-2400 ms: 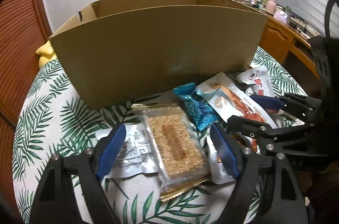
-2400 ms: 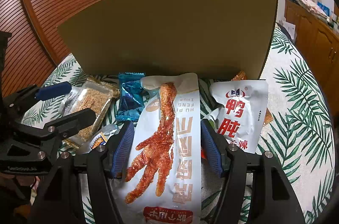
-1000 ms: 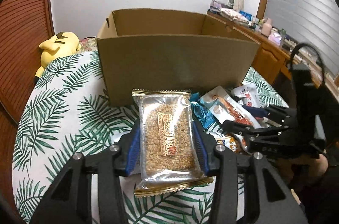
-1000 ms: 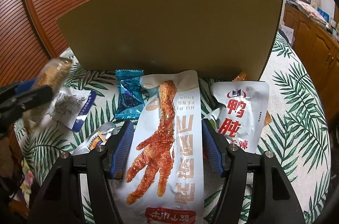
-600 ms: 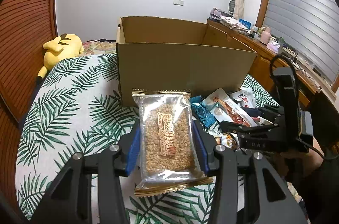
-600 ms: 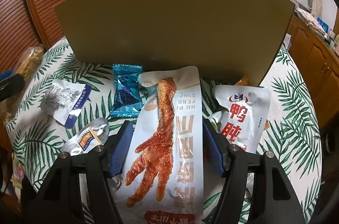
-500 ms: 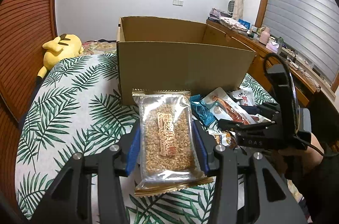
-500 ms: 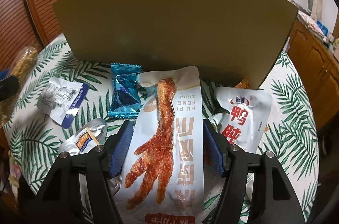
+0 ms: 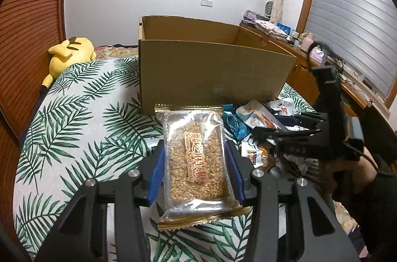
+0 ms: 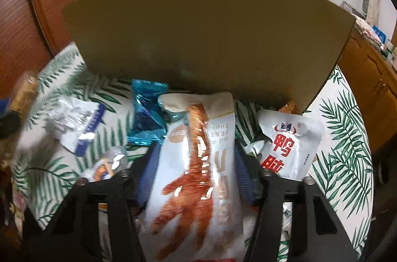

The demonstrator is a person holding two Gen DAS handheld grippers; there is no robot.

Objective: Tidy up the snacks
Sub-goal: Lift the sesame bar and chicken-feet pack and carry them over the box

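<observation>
Snacks: sesame bar [image 9: 196, 162], light, stiff, brittle, is clamped by its long edges in the left gripper [image 9: 194, 171], held clear at 6 o'clock of the cardboard box [image 9: 211, 73]. Right gripper [image 10: 196, 177] jaws are closing on the limp, slippery chicken-foot pouch [image 10: 198, 170], pads apparently touching. The box's open top appears unobstructed; loose packets crowd its base.

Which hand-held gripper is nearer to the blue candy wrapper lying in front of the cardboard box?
Right. The right hand-held gripper, closing around the chicken-foot packet, sits just beside the blue candy wrapper. The left hand-held gripper, holding the sesame bar, is farther back.
</observation>
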